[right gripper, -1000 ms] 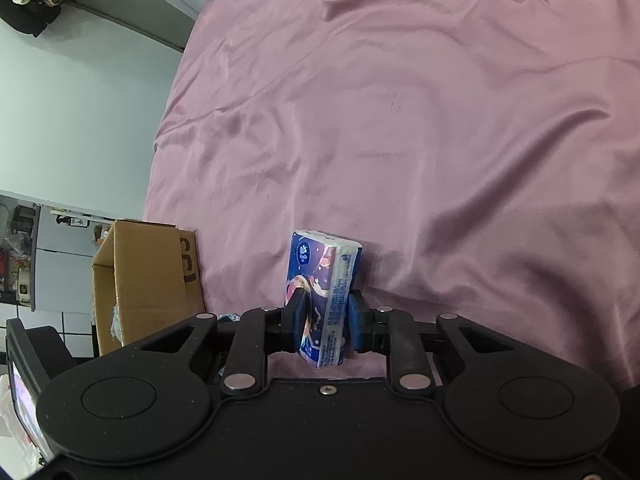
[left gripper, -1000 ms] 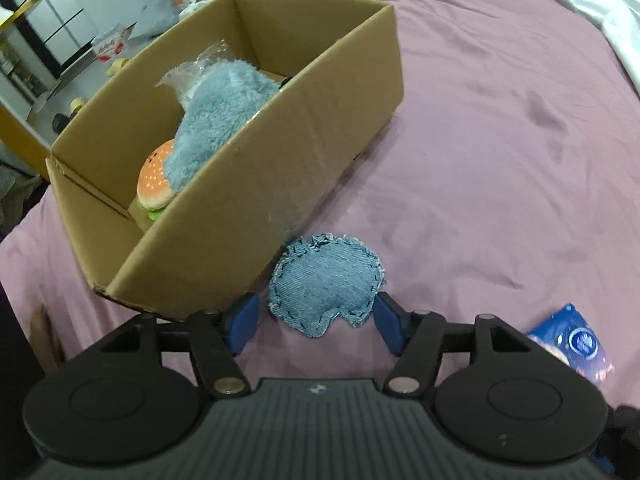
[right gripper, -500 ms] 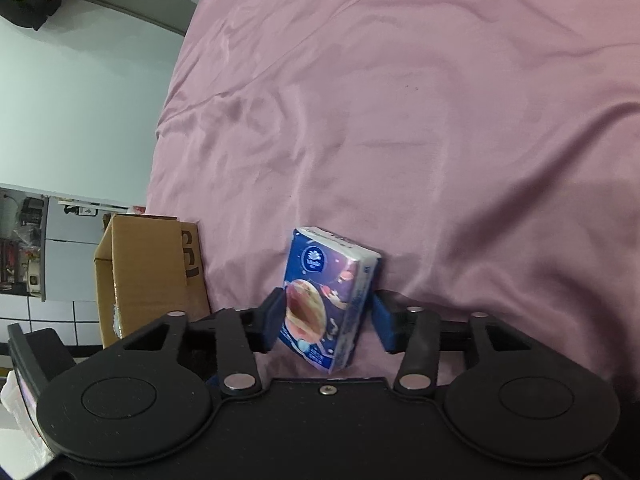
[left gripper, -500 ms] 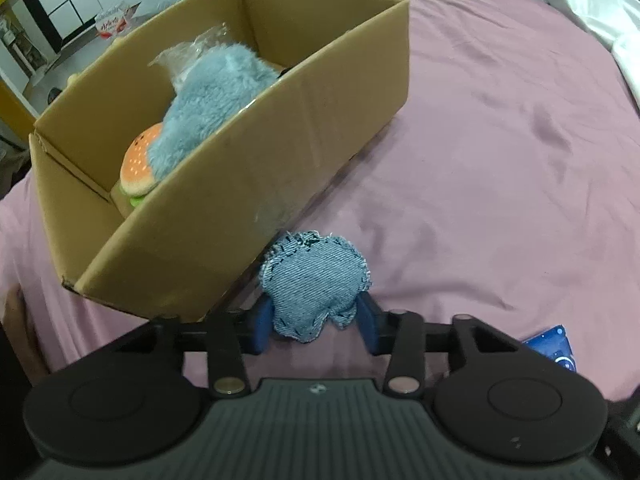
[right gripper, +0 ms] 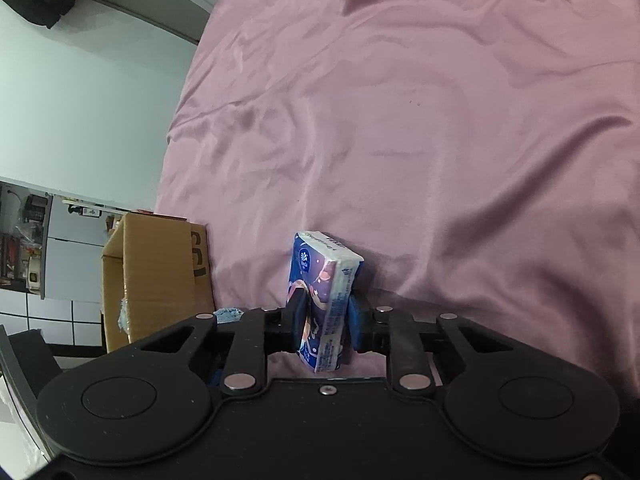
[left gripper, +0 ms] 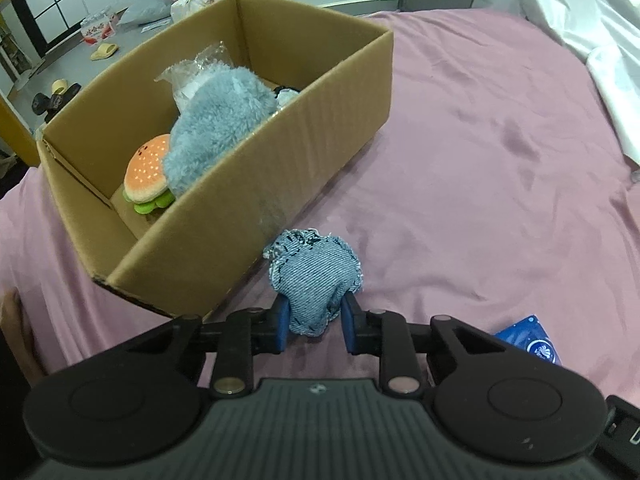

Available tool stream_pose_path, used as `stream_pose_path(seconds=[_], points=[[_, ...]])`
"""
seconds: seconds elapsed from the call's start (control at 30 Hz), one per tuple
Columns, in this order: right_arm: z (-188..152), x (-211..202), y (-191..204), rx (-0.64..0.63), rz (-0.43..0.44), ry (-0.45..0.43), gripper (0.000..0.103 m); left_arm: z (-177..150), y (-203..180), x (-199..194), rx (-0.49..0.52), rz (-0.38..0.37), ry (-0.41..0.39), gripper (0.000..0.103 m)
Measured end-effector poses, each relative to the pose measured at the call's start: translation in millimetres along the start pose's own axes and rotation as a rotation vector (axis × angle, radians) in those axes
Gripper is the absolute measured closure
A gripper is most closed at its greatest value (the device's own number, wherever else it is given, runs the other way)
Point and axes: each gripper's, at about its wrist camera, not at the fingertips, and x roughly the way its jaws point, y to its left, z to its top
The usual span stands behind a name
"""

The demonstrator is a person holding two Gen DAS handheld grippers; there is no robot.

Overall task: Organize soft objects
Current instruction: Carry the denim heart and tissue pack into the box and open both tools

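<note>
A frayed denim pouch [left gripper: 316, 276] bulges between the blue pads of my left gripper [left gripper: 315, 322]. The jaws are closing and they squeeze its lower half, just off the pink bedsheet [left gripper: 480, 160]. It hangs by the near corner of an open cardboard box [left gripper: 224, 216], which holds a fluffy blue-grey plush [left gripper: 220, 120], a burger plush [left gripper: 146, 172] and a clear plastic bag [left gripper: 196, 68]. My right gripper [right gripper: 326, 314] is shut on a blue tissue pack [right gripper: 316, 264], held upright on edge over the bedsheet [right gripper: 400, 120]. That same box [right gripper: 156, 272] stands to its left.
The tissue pack's corner [left gripper: 528, 338] shows at the lower right of the left wrist view. White bedding [left gripper: 592, 40] lies along the bed's far right edge. Beyond the box are floor, slippers [left gripper: 104, 53] and bags. A wall and tiled floor lie left of the bed in the right wrist view.
The left jaws narrowed from wide apart onto the denim pouch and lifted it slightly, with more of the box interior now showing. The right jaws loosened on the tissue pack, then closed on it again.
</note>
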Motion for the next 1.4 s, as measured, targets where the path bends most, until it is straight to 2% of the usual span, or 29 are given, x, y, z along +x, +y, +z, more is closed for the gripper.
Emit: stream_pose_path(seconds=[0.47,0.83,1.1,1.4], points=[[-15,-36,4,-0.02,0.0,-0.095,0.082,-6,10,-36,0.05,-0.102,-0.034,0.078],[-32,-63,18,-0.065,-0.006,-0.172,0.082,-7,33,-64,0.096,-0.192,-0.07,0.078],[-44,-83,36,-0.126,-0.009,-0.233,0.082,-1,45,-80,0.136,-0.28,-0.088,0.078],[-50,-95,40,-0.105,-0.003,-0.272,0.082,9,59,-89,0.152,-0.358,-0.085,0.077]])
